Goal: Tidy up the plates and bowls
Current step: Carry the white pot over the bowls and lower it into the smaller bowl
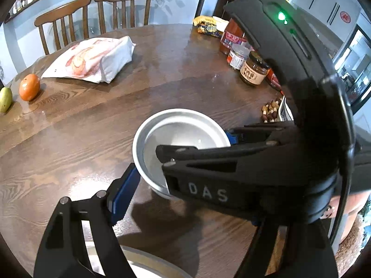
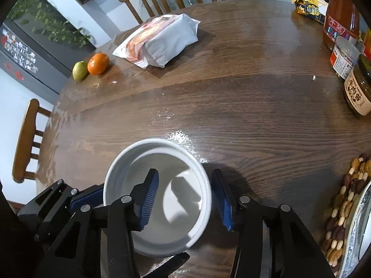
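Note:
A white bowl [image 1: 162,136] [image 2: 176,210] sits on the round wooden table [image 1: 116,106]. My right gripper [image 2: 187,199] straddles its right wall, one blue pad [image 2: 149,197] inside the bowl and the other pad [image 2: 223,199] outside, with gaps showing on both sides. In the left wrist view the right gripper [image 1: 208,143] crosses over the bowl. My left gripper is open; its left pad [image 1: 124,190] stands just outside the bowl's near-left wall, and its right finger is hidden behind the right gripper. A white plate rim [image 1: 150,264] shows at the bottom edge.
A white food bag [image 1: 92,58], an orange [image 1: 29,86] and a pear [image 1: 5,99] lie at the far left. Jars and bottles [image 1: 251,68] stand at the right. A nut mat [image 2: 343,199] carries a blue-patterned plate [image 2: 358,229]. Chairs [image 1: 92,16] stand beyond the table.

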Action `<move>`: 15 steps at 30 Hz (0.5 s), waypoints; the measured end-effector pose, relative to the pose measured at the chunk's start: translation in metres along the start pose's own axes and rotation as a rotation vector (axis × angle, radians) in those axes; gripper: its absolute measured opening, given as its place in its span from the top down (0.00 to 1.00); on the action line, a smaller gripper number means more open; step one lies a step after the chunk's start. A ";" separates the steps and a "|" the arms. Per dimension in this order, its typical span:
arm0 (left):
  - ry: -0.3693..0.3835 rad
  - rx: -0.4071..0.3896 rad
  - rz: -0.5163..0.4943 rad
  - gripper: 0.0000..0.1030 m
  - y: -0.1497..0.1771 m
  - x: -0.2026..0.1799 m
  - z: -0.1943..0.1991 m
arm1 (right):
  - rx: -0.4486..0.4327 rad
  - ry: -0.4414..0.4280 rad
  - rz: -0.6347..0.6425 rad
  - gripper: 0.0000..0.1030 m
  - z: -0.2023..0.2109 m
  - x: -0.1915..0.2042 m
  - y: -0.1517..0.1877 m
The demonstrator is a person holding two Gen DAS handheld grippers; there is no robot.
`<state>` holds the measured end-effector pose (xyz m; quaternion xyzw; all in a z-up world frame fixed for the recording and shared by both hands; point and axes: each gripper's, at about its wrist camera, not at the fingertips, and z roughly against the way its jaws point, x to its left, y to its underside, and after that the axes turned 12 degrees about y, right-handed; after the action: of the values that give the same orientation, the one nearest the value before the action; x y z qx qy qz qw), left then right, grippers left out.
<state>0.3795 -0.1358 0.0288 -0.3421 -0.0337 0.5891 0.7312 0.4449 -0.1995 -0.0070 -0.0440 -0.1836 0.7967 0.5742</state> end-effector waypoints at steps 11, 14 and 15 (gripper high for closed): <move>-0.033 -0.044 -0.025 0.25 0.003 -0.007 0.031 | -0.052 0.008 0.037 0.51 0.025 0.023 0.003; -0.042 -0.061 -0.029 0.25 0.006 -0.010 0.041 | -0.071 0.011 0.050 0.51 0.033 0.031 0.005; -0.046 -0.069 -0.032 0.25 0.007 -0.011 0.045 | -0.077 0.012 0.055 0.51 0.036 0.033 0.006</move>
<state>0.3505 -0.1243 0.0629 -0.3531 -0.0762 0.5836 0.7273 0.4186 -0.1792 0.0294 -0.0758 -0.2095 0.8043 0.5509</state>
